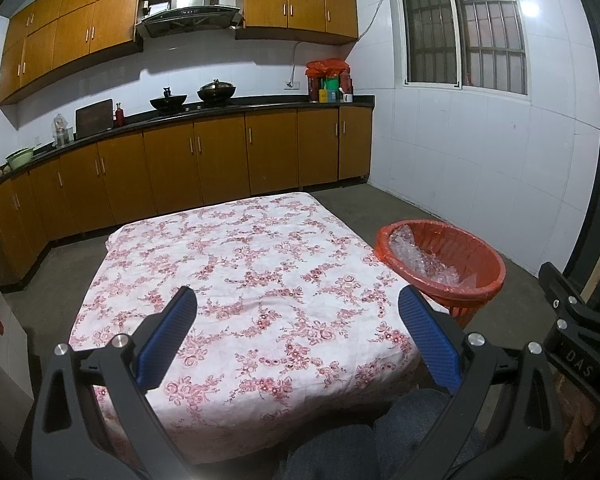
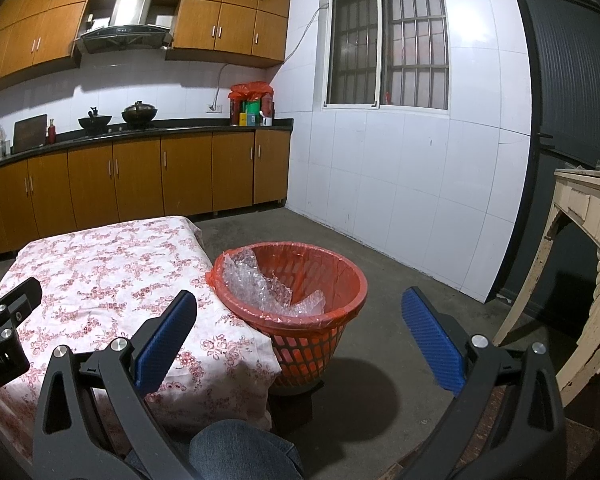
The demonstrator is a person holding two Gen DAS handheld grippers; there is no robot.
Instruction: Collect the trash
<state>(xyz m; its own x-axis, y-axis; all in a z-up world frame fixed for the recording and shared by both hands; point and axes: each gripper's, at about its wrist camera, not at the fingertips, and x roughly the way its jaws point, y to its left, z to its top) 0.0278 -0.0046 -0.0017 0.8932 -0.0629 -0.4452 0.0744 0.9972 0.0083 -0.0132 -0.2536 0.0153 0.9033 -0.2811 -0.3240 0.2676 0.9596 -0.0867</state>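
A red basket (image 1: 480, 292) lined with a red bag stands on the floor at the table's right side; it also shows in the right wrist view (image 2: 300, 320). Crumpled clear bubble wrap (image 1: 420, 260) lies inside it, seen again in the right wrist view (image 2: 260, 284). My left gripper (image 1: 298, 316) is open and empty above the table (image 1: 240, 264), which has a pink floral cloth. My right gripper (image 2: 300, 316) is open and empty, held in front of the basket, over the table's right corner (image 2: 100, 272). No loose trash shows on the cloth.
Wooden kitchen cabinets (image 1: 220, 156) and a dark counter with woks run along the back. A white tiled wall with a barred window (image 2: 388, 44) is to the right. A worn cream side table (image 2: 580, 264) stands at the far right. My knees (image 2: 240, 452) are at the bottom.
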